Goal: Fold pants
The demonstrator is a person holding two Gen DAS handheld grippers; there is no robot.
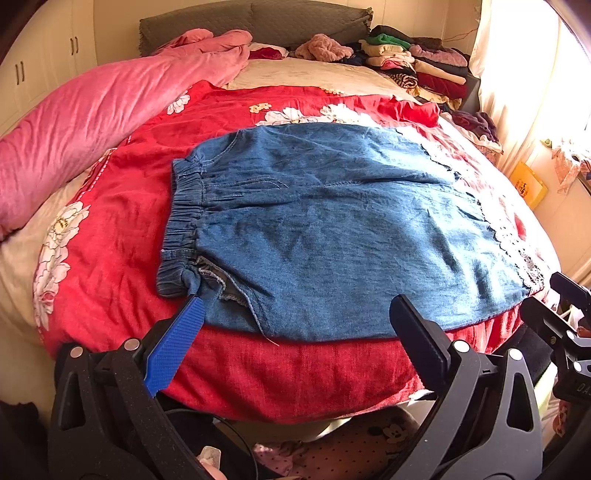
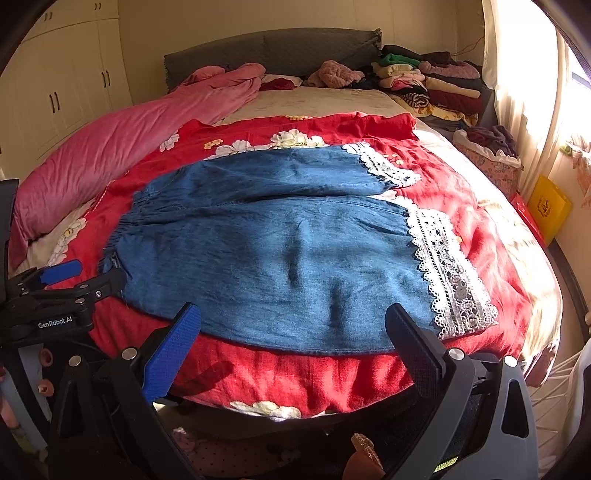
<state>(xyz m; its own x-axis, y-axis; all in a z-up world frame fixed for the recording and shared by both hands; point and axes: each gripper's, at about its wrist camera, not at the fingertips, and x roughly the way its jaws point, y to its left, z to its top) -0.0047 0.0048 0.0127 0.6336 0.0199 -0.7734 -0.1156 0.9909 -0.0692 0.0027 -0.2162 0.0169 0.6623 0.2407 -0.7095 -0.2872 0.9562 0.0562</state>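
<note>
In the left wrist view, the blue denim pants (image 1: 325,229) are lying flat on a red floral blanket (image 1: 288,373) that is covering the near part of the bed (image 1: 310,74). The elastic waistband (image 1: 183,225) is pointing toward the bed's left edge, and the lace-trimmed leg ends are reaching toward the right edge. The left gripper (image 1: 295,306) is hovering over the pants' near hem with its fingers spread wide, gripping nothing; the blue finger (image 1: 175,347) is sitting just beside the waistband's near corner. A pink quilt (image 1: 92,122) is lying along the left edge, and a pile of folded clothes (image 1: 417,62) is sitting at the far right corner by the grey headboard (image 1: 255,22).

In the right wrist view, the pants (image 2: 280,251) are stretching across the blanket (image 2: 295,373), one leg lying beyond the other, with the white lace trim (image 2: 447,273) toward the right edge. The right gripper (image 2: 291,314) is hovering over the near hem, fingers wide apart and empty. The left gripper (image 2: 92,275) is showing at the left, near the waistband end. A yellow bag (image 2: 548,206) is standing beside the bed's right edge.
</note>
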